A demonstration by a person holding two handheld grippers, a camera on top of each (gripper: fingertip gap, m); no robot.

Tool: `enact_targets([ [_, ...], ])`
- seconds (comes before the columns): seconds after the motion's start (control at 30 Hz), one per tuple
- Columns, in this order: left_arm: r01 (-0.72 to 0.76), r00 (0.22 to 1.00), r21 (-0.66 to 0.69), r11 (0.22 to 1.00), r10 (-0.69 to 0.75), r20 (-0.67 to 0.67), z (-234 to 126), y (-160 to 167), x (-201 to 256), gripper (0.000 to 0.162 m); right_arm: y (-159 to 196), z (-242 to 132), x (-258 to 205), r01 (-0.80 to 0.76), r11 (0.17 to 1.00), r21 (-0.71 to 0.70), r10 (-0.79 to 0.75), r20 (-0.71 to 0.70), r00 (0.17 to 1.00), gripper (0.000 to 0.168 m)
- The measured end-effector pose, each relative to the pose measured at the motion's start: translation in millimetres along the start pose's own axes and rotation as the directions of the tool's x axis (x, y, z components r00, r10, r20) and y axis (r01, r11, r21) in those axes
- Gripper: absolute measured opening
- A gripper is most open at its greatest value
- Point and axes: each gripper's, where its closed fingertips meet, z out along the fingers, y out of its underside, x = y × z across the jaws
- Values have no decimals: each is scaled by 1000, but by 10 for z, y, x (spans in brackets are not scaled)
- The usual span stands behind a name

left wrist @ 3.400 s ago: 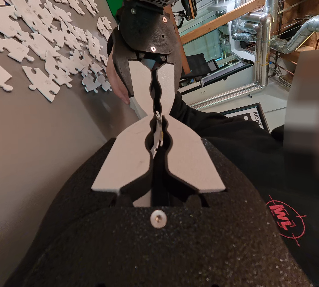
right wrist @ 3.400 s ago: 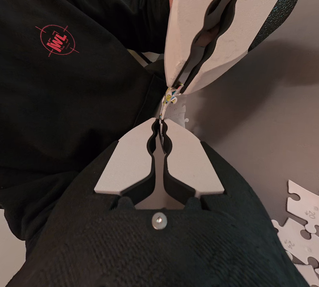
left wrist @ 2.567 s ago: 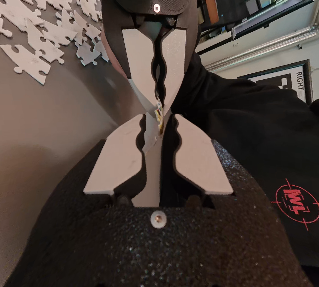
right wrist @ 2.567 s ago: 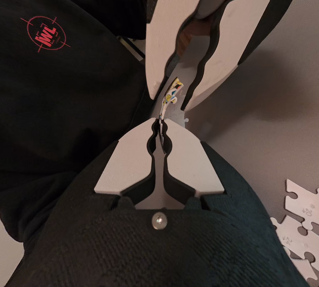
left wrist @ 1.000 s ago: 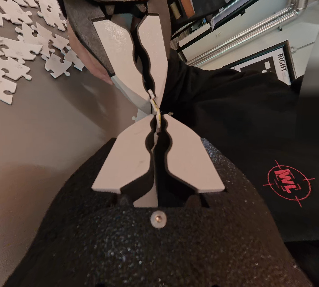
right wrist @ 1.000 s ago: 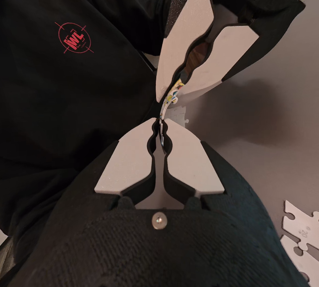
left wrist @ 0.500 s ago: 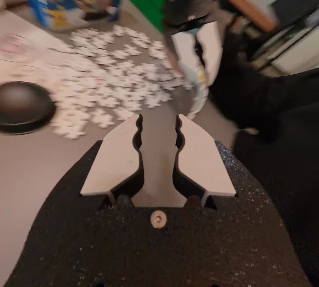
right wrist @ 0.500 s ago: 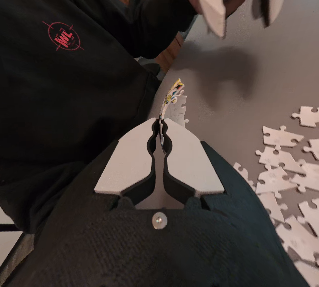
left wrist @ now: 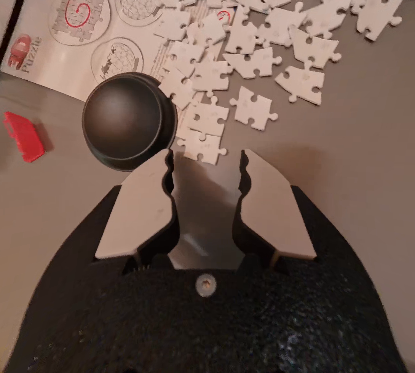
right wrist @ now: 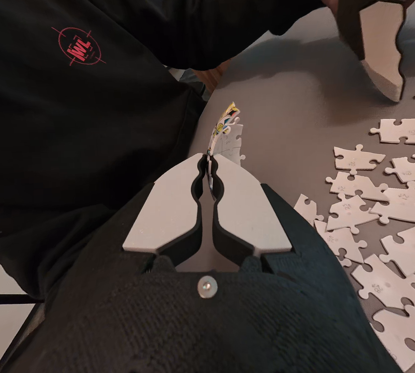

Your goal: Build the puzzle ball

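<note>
My left gripper (left wrist: 206,153) is open and empty above the grey table, pointing down at several loose white puzzle pieces (left wrist: 253,110) lying face down. The nearest piece (left wrist: 203,146) lies just beyond its fingertips. A black dome stand (left wrist: 125,119) sits left of the left finger. My right gripper (right wrist: 207,155) is shut on a small curved cluster of joined puzzle pieces (right wrist: 226,135), held upright near the table edge, printed side toward the person. One finger of the left gripper (right wrist: 381,47) shows at the top right of the right wrist view.
A white instruction sheet (left wrist: 74,16) lies at the far left under some pieces. A red plastic part (left wrist: 23,135) lies left of the dome. More white pieces (right wrist: 359,205) lie to the right of my right gripper. The person's black sweater (right wrist: 89,104) fills the left. One gripper's finger ends stand about 20 cm off the other's.
My left gripper has let go of the joined cluster, opened, and swung away to above the loose pieces by the dome. My right gripper still holds the cluster, moved clear of the left.
</note>
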Motion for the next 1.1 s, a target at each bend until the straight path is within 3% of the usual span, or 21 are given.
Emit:
enact_targets([
  [0.27,84,994,-61,995,-88,-72,75,-10,-37,48,-8,-39,27,-5,1000,31,5,5,1000,3],
  [0.33,88,993,-76,993,-94,-70,67,1,-44,36,-11,-38,20,0,1000,31,-1,8,1000,3],
  [0.53,76,994,-107,991,-83,-67,-35,126,51,36,-43,-45,20,3,999,54,-4,17,1000,3],
  [0.63,96,993,-57,994,-99,-60,-166,154,140,36,-101,-48,-23,23,996,88,-28,51,998,3],
  [0.7,196,972,54,979,-187,-139,-287,55,302,36,-115,-46,-17,23,995,94,-27,49,998,3],
  [0.77,423,868,157,892,-350,-352,-428,-104,571,36,-96,-34,12,9,997,78,-12,36,999,3],
  [0.87,765,513,94,637,-515,-687,-657,-224,900,36,-98,-13,10,10,998,69,-12,35,999,3],
  [0.93,857,336,12,515,-542,-770,-710,-168,1013,36,-96,10,2,13,998,57,-15,39,999,2],
  [1.1,950,66,-104,293,-516,-854,-820,-141,1148,36,-91,65,15,7,999,37,-9,48,999,2],
])
